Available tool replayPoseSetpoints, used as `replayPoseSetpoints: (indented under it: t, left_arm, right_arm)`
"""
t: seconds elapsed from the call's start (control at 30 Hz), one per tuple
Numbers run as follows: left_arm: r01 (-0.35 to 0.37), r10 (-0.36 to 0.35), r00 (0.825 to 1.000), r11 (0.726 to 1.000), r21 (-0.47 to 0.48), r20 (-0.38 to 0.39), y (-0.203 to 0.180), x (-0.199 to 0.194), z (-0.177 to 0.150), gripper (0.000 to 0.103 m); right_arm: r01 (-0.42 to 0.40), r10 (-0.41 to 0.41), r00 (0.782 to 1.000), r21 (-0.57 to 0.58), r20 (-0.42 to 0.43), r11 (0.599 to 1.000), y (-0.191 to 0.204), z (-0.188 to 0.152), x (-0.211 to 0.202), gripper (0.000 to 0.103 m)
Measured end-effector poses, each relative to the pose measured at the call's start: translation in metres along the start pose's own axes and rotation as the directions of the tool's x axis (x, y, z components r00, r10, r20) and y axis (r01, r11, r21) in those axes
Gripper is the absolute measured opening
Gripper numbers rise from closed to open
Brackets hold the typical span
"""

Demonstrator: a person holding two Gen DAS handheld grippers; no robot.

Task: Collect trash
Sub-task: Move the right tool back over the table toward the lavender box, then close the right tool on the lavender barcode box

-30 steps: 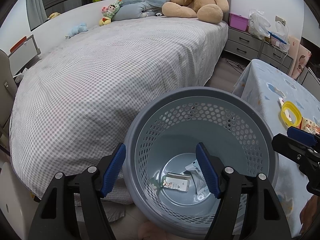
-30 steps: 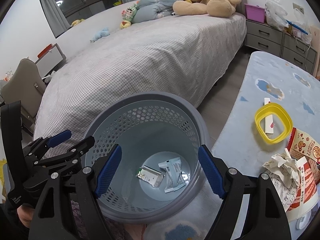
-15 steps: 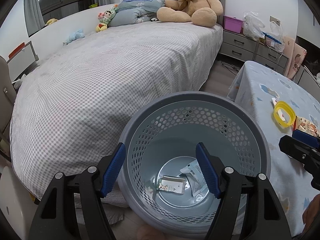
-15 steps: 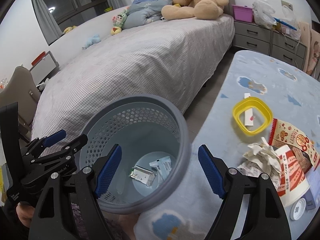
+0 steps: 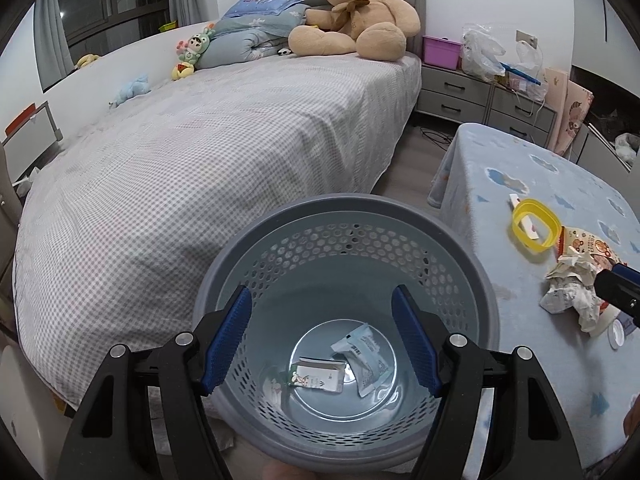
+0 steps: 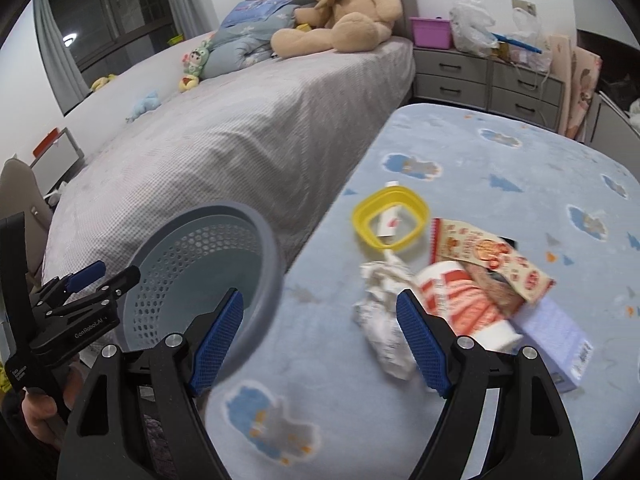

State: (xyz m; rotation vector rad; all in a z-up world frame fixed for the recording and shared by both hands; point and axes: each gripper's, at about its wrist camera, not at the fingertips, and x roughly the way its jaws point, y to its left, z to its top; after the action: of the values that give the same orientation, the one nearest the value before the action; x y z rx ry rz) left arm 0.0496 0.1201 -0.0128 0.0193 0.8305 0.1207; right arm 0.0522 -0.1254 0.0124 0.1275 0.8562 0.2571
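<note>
Bedroom, blue-clothed desk (image 6: 480,152). Right gripper (image 6: 320,336) fingers apart, empty, crumpled paper (image 6: 380,320) between them at lower centre. Light, soft, crushable: pinch the bulk mid-wad. Left gripper (image 5: 320,344) fingers apart over the bin (image 5: 280,248).

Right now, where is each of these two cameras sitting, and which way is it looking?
Left wrist view: sits on the left claw, looking down into the bin with two wrappers; its own open blue-padded fingers show.
Right wrist view: sits on the right claw, facing the table with its paper wad and cup; its open fingers and the left claw show.
Shared: bin, yellow ring, bear.
</note>
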Motion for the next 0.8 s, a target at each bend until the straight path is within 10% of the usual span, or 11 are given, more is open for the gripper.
replayPoseSetpoints:
  t: [0.8]
  left_arm:
    - [0.106,-0.107,0.994,0.989,0.1,0.005,-0.089,-0.004,-0.002,0.07]
  right_arm:
    - [0.224,-0.219,0.974,0.09,-0.057,0.97,-0.153,-0.031,-0.041,0.077]
